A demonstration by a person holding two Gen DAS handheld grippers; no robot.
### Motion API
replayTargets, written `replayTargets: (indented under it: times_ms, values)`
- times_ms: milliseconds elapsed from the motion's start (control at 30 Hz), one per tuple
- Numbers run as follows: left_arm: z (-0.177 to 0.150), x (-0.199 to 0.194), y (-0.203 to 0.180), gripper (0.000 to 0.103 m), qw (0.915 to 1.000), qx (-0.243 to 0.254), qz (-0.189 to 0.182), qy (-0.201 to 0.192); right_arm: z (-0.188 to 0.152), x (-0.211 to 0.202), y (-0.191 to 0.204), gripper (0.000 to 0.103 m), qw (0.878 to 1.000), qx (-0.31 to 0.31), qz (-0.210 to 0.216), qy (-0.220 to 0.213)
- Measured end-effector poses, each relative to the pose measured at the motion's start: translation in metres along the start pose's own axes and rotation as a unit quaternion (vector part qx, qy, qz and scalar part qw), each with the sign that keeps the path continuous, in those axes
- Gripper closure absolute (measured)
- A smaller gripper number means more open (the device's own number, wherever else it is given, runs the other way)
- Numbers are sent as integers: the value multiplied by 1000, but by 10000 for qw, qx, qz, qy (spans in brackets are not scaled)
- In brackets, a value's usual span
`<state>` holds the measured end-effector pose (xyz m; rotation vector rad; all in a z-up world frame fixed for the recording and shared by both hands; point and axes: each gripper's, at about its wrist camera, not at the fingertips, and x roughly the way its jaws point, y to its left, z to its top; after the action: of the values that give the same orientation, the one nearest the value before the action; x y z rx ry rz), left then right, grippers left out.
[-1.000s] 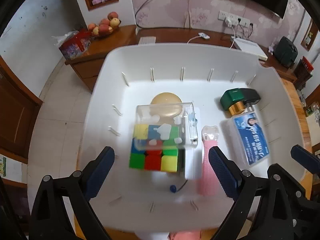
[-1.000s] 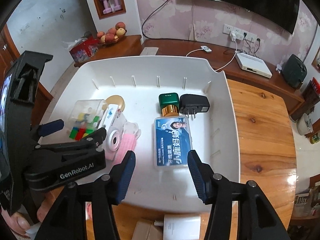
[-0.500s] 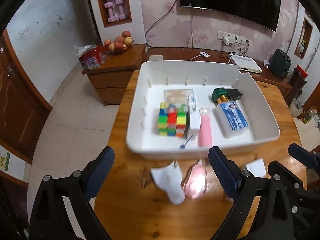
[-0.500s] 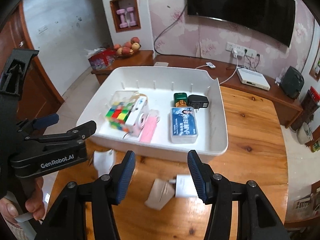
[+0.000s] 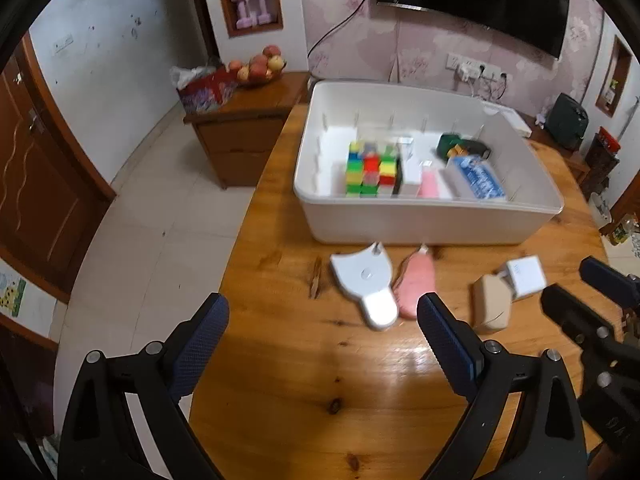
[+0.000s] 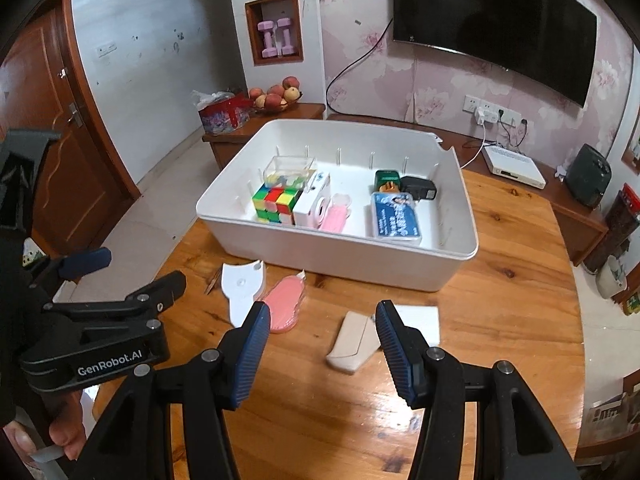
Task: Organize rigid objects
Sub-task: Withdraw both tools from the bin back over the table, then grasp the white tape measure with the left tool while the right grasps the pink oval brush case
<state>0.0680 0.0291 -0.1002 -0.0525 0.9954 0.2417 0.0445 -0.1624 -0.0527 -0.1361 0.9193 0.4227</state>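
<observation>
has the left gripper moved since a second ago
Yes. The left gripper has pulled back and up from the white bin: earlier it hung right over the bin's contents, now it is over the bare wooden table in front.

The bin is plain white, and in it the cube shows yellow, red, green and blue squares beside a pink pouch. A blue-labelled box has a green cap. The table is orange-brown wood with dark knots.
</observation>
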Motion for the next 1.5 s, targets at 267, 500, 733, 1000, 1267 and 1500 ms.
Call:
replayTargets:
  times_ms: [267, 500, 733, 1000, 1267, 1500]
  values:
    - [-21, 49, 16, 7, 9977, -309, -11, 602, 0, 43, -9, 47, 9987, 311, 212, 340]
    - [-18, 79, 7, 7, 9959, -494, -284, 702, 17, 78, -12, 47, 9965, 538, 270, 577]
    - [1, 112, 2, 7, 9921, -850, -521, 760, 26, 92, -7, 47, 9966, 502, 184, 624]
    - [15, 134, -10, 7, 9937, -661, -352, 832, 29, 97, -9, 47, 9966, 535, 102, 622]
    - [0, 128, -2, 11, 9953, -553, -116, 786, 30, 114, 0, 47, 9955, 403, 85, 854]
    - [-17, 114, 11, 42, 9976, -411, 4, 553, 26, 140, 26, 47, 9932, 139, 127, 1149]
